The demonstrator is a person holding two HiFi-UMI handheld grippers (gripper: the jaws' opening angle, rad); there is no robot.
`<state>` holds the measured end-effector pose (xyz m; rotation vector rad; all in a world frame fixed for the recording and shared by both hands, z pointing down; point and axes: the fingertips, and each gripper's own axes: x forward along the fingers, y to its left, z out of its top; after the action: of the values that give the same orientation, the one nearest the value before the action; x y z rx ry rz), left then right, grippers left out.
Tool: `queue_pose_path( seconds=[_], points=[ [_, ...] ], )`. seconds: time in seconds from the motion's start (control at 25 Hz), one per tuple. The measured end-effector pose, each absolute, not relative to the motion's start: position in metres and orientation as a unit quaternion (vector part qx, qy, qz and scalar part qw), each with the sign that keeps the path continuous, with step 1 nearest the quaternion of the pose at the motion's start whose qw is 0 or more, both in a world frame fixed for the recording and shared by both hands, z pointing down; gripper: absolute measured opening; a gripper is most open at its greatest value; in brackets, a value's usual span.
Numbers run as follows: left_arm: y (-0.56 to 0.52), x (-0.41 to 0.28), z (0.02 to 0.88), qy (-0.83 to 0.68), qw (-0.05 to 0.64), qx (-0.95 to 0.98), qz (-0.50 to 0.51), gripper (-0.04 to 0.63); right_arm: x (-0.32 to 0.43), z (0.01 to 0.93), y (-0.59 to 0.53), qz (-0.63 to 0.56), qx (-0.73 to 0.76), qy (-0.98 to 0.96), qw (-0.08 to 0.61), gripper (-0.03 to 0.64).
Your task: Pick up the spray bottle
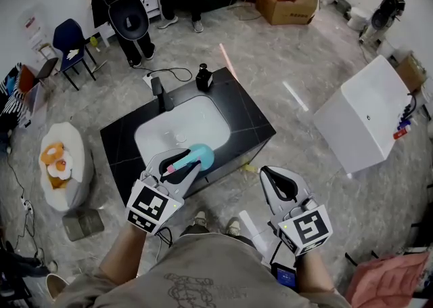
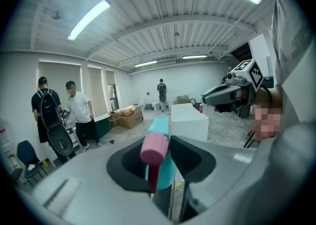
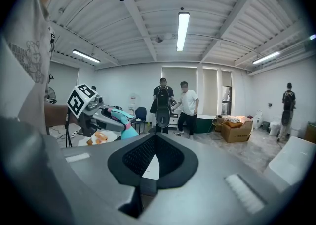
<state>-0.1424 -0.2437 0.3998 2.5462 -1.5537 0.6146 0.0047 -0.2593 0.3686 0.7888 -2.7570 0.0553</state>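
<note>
Your left claw (image 1: 174,166) is clamped on the teal plastic spray bottle with a pink nozzle head (image 1: 197,156). The left gripper view shows the pink head and teal neck (image 2: 161,162) wedged between the black pads, nozzle toward the camera.

The spray bottle sits in that claw over the front edge of the black tiled worktop (image 1: 252,114), just in front of the white oval basin (image 1: 145,136). It looks to be off the surface, so the pick seems done or nearly so.

Your right claw (image 1: 275,180) hangs beside your body, well apart from the bottle. Its jaws are drawn together at the tips with nothing between them (image 3: 154,156).

Handling:
- It is probably light, more so if near empty, and rigid at the head.
- The body is smooth, thin plastic that is likely slippery and squashes a bit.
- The grip near the neck, under the head, is a good place because the shoulder stops it sliding down.
- Keep the pads off the trigger or it may spray.
- Keep it close to upright, since the low weight could swing it.
</note>
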Motion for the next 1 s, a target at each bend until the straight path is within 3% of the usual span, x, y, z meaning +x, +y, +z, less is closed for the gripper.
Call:
queue_pose_path(
  seconds=[1.0],
  points=[
    [-0.244,-0.159,0.406,-0.524,0.057,0.825,0.204,0.132,-0.01,0.369,-0.271,0.027,0.269,-0.955,0.121,0.028]
  ],
)
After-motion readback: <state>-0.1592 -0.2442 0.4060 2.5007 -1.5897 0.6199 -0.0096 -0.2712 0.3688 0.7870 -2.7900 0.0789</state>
